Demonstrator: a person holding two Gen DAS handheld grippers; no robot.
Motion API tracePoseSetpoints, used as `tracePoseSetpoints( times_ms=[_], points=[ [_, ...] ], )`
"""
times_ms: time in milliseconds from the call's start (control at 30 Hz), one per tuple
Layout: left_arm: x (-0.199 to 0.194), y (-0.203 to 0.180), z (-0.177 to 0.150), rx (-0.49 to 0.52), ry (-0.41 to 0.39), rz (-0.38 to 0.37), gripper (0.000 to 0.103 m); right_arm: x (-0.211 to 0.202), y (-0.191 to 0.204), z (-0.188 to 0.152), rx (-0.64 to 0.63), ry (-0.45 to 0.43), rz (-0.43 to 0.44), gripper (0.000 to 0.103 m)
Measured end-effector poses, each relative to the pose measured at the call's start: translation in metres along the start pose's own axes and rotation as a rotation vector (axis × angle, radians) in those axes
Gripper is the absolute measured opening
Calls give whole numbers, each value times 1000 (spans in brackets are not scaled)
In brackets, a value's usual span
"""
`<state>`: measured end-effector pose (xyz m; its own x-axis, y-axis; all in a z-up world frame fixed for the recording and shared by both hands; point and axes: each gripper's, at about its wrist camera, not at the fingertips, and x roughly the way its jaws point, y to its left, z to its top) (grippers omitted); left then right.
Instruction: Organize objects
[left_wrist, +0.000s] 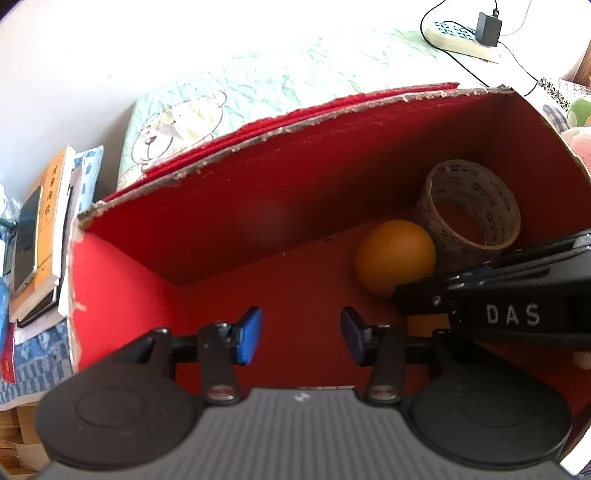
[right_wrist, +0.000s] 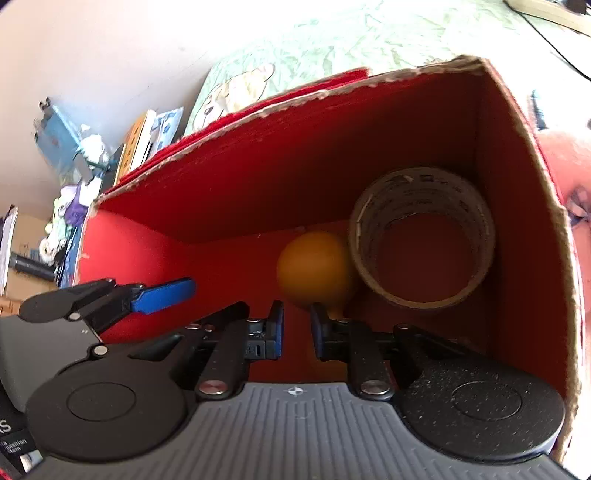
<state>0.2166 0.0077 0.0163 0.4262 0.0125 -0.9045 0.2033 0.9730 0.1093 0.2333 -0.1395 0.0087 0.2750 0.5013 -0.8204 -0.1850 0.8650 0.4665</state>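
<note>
Inside the red box (left_wrist: 229, 206), an orange ball (left_wrist: 395, 254) rests on the floor, touching a roll of tape (left_wrist: 469, 210) that sits in the far right corner, tilted against the wall. The left gripper (left_wrist: 301, 334) hangs over the bare box floor with its jaws apart and nothing between them; the ball lies ahead of them and to the right. The right gripper (right_wrist: 297, 328) has its jaws narrowly apart, the ball just beyond their tips, no pad pressing on it.
</note>
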Motion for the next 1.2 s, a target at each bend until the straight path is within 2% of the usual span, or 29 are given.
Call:
tracePoseSetpoints(
  times_ms=[300,600,1200],
  points=[
    [0,-2,1,-4,-4,47,53,-7,3,-7,2,-59,-99,19],
    [-1,-3,1,3,-25,86,54,-7,-4,-4,12,-31,-40,20],
    [-1,-2,1,-22,-49,155,54,-6,2,-1,-18,-45,-42,20]
  ],
)
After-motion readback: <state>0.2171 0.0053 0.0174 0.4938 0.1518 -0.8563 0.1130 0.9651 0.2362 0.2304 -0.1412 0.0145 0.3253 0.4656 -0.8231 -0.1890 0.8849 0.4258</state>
